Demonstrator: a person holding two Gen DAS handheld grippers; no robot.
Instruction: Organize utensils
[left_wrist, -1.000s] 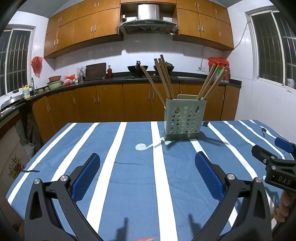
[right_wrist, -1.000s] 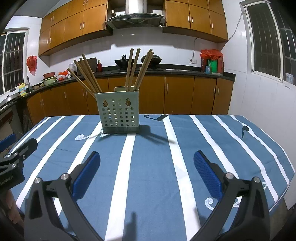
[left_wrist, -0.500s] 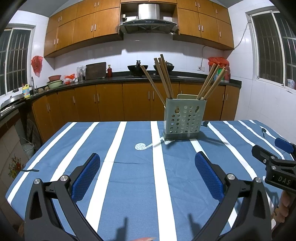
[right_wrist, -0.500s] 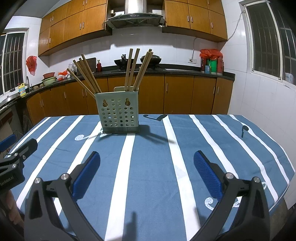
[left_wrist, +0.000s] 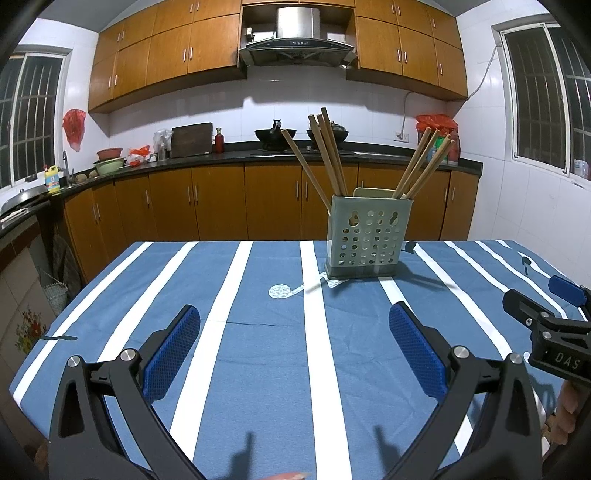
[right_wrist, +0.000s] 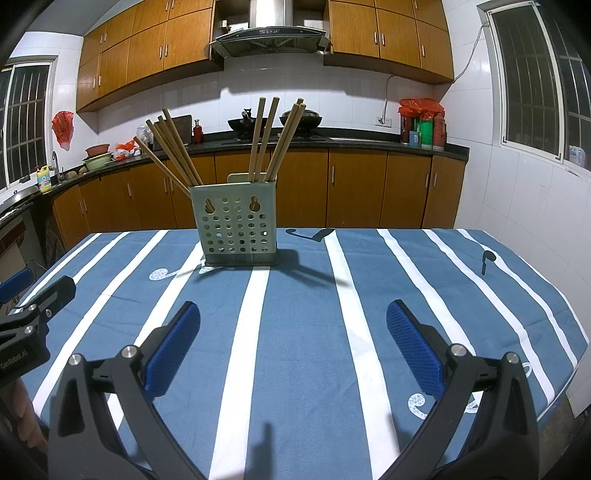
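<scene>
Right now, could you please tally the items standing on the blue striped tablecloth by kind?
Light wooden chopsticks: 8
Pale green perforated plastic utensil holder: 1
Total: 9

A home kitchen: wooden cabinets (left_wrist: 207, 55), a range hood (left_wrist: 297, 44), woks on the stove (left_wrist: 275, 133), a sink tap (left_wrist: 65, 162).
</scene>
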